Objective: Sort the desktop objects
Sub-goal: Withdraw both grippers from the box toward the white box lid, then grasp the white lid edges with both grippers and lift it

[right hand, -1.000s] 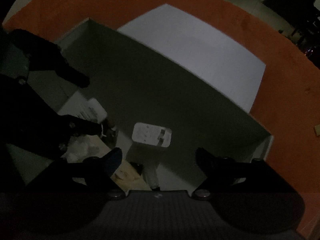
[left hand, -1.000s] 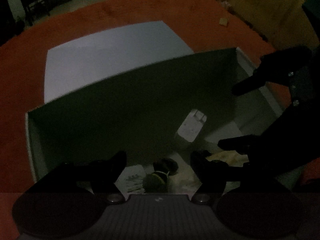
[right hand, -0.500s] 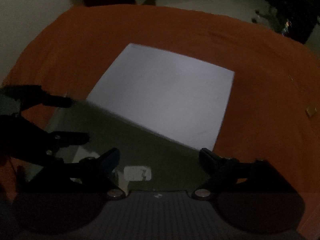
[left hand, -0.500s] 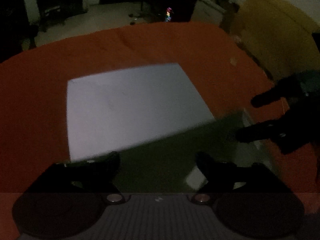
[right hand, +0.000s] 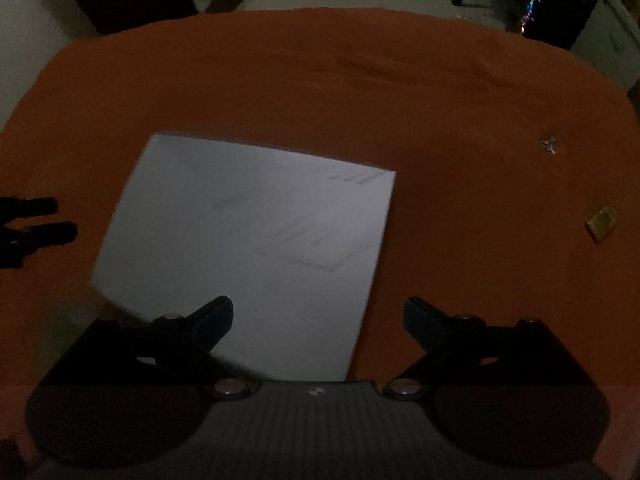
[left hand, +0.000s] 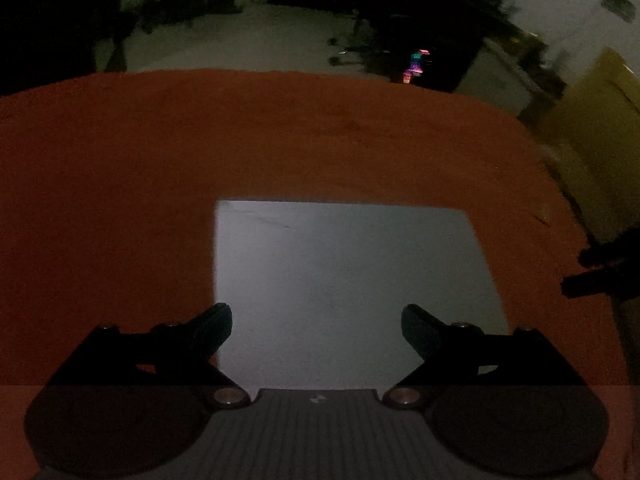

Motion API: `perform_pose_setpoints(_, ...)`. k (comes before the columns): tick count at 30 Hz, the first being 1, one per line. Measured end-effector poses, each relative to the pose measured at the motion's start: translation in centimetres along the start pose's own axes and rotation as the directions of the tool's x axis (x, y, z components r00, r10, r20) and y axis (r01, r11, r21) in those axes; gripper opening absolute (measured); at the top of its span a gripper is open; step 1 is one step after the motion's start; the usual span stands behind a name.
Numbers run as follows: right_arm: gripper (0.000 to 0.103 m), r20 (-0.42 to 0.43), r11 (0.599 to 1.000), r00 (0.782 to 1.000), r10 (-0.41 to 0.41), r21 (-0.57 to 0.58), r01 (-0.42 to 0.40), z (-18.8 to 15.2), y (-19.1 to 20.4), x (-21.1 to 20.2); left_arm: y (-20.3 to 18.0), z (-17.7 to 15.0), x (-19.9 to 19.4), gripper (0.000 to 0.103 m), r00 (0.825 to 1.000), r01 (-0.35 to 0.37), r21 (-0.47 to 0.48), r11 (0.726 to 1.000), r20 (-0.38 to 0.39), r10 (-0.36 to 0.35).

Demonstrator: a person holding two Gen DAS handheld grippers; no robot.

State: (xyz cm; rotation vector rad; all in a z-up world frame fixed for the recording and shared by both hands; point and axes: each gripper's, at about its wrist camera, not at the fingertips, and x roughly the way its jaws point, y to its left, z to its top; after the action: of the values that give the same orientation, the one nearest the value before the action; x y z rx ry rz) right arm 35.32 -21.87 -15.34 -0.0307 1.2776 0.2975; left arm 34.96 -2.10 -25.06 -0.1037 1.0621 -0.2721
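Desktop objects are nearly absent from both views, which makes the sorting look close to finished, though the dim light leaves some doubt.

Farthest left in the right wrist view, the left gripper [right hand: 60, 218] pokes in over the orange tablecloth [right hand: 280, 80]; its own camera shows its two fingers spread wide with nothing between them, hanging over the near part of a flat white sheet [left hand: 344, 280]. In the right wrist view a murky greenish edge shows at the lower left, under the fingers; it may be the wall of a box, but I cannot tell what it is or what it holds.

The white sheet lies flat on the cloth in the middle, bare apart from faint marks on its surface. I cannot tell whether it is a lid, a board or a mat.

The right gripper [right hand: 318, 316] is likewise spread apart and empty, over the near right part of the sheet. To its right, well apart from the sheet, two small things sit on the cloth: a yellowish scrap [right hand: 600, 222] and, beyond it, a tiny grey bit [right hand: 550, 145]. If they count as objects to sort, they are what is left; otherwise, my judgement is that little remains.
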Motion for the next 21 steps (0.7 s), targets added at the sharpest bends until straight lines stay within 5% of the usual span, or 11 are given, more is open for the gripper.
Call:
perform_pose_setpoints(11, 0.095, -0.095, 0.998, 0.995, 0.001, 0.07, 0.006, 1.6, -3.4, 6.6, 3.3, 0.5, 7.0, 0.092, 0.996, -0.008, -0.026, 1.0, -0.085, 0.006)
perform_pose_setpoints(21, 0.097, -0.152, 0.996, 0.985, 0.078, 0.055, -0.071, 1.0, -4.1, 11.9, 5.5, -0.8, 11.0, 0.095, 0.986, 0.023, -0.056, 0.998, -0.163, -0.032)
